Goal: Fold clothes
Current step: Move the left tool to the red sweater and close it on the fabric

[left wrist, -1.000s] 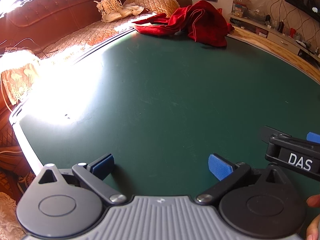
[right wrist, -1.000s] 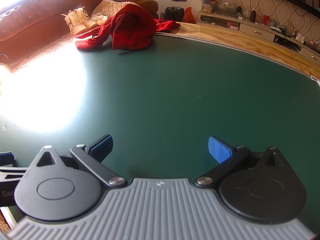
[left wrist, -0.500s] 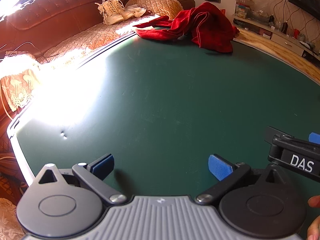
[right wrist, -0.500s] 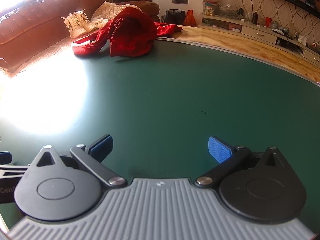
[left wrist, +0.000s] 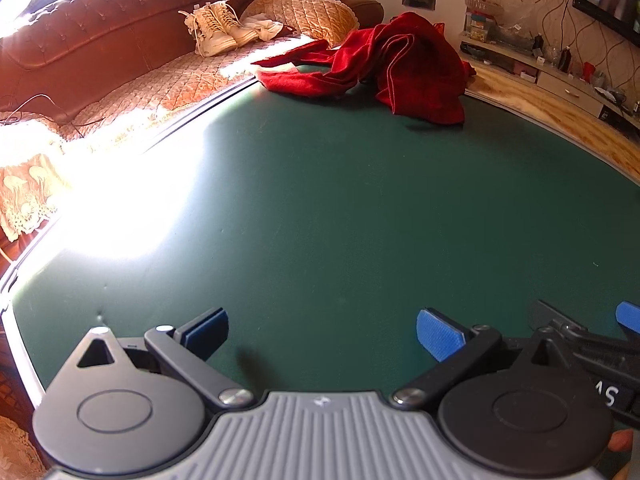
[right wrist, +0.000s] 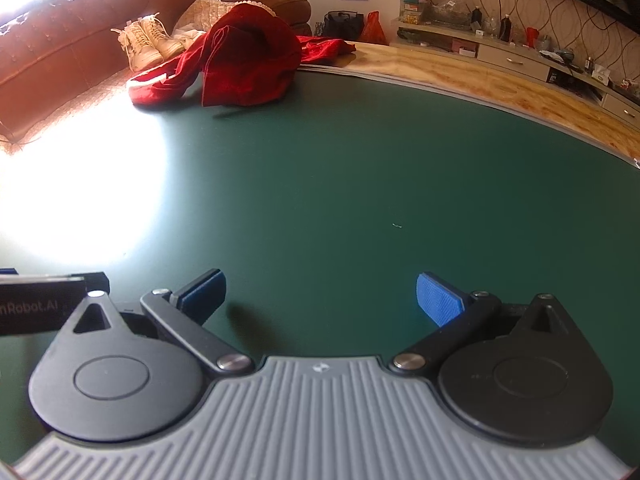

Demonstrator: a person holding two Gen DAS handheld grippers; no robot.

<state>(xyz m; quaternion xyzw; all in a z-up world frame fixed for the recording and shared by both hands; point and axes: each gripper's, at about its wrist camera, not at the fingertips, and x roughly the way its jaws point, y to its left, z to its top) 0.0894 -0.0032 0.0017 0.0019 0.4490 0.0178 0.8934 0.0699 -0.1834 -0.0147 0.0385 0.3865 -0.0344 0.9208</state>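
A crumpled red garment (left wrist: 384, 64) lies in a heap at the far edge of the dark green table (left wrist: 360, 208); in the right wrist view the red garment (right wrist: 244, 64) sits at the upper left. My left gripper (left wrist: 322, 334) hovers open over the near part of the table, nothing between its blue pads. My right gripper (right wrist: 320, 294) is also open and empty, far from the garment. Part of the right gripper (left wrist: 592, 344) shows at the right of the left wrist view, and the left gripper's body (right wrist: 44, 300) shows at the left of the right wrist view.
A brown sofa (left wrist: 104, 52) with a pair of cream boots (left wrist: 218, 28) runs along the table's left side. Strong sun glare (left wrist: 120, 200) washes out the table's left part. A wooden border (right wrist: 480, 76) and a low cabinet with clutter (right wrist: 520, 52) stand beyond the far right.
Both grippers have moved forward toward the red garment, which now looks larger and nearer in both views. Both stay open.
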